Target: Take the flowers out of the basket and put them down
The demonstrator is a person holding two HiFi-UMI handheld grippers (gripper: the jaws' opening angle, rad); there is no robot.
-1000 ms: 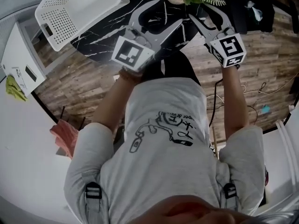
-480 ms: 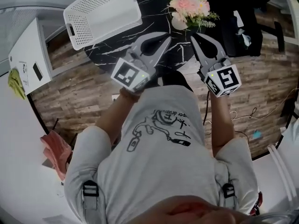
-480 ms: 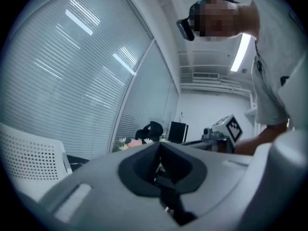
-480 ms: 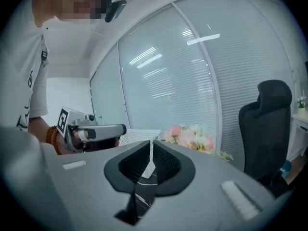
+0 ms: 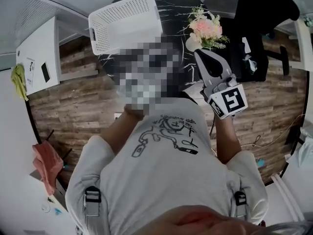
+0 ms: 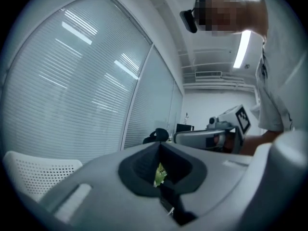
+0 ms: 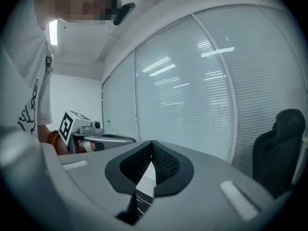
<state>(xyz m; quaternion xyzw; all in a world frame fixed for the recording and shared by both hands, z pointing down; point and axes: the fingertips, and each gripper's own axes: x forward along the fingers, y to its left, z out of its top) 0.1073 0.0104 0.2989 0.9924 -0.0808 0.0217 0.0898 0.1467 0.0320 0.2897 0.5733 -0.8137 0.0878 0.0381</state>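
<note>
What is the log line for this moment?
flowers: on table beside basket | left tongs: just closed, empty | right tongs: just closed, empty

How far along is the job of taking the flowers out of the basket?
Done: the flowers lie on the black table beside the white basket, outside it. In hand: nothing; the right gripper, its jaws just closed, and the left gripper are both shut and empty. Left: seemingly nothing, though I cannot see into the basket.
</note>
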